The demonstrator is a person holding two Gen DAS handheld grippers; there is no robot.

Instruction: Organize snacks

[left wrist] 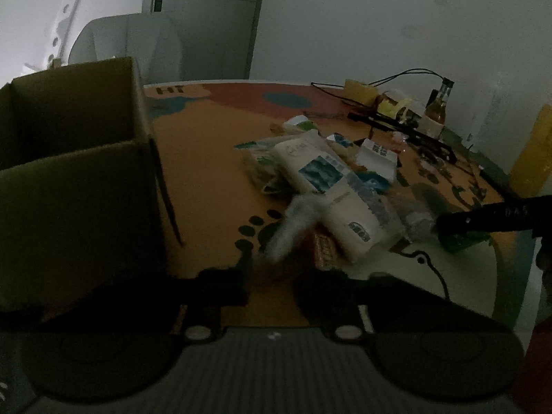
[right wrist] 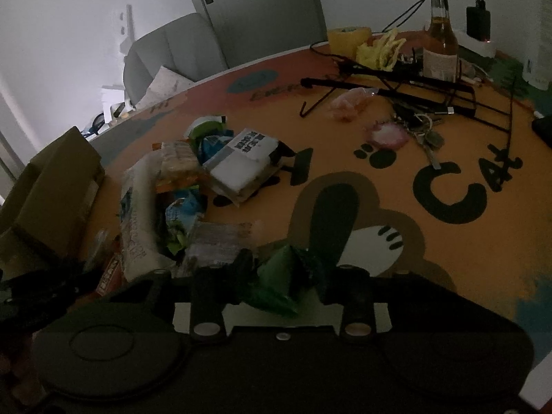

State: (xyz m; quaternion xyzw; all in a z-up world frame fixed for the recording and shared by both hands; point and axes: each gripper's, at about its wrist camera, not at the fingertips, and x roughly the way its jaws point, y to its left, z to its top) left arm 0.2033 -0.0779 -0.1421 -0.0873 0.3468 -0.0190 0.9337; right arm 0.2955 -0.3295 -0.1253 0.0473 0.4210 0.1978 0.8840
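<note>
We note a round table (right wrist: 396, 179) with a printed orange cat-pattern cover and an open cardboard box (left wrist: 79, 186) at its left edge. Crinkled plastic snack packets (left wrist: 324, 176) lie heaped mid-table. The right gripper (right wrist: 281, 276), angled downward, clamps a green foil packet (right wrist: 279, 286). The left gripper (left wrist: 272, 258) is clenched; its blurred tips leave any contents indistinct.

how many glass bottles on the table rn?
1: a glass bottle of amber liquid stands upright at the table's far edge, beside the yellow tape roll. Clutter could hide others.
</note>
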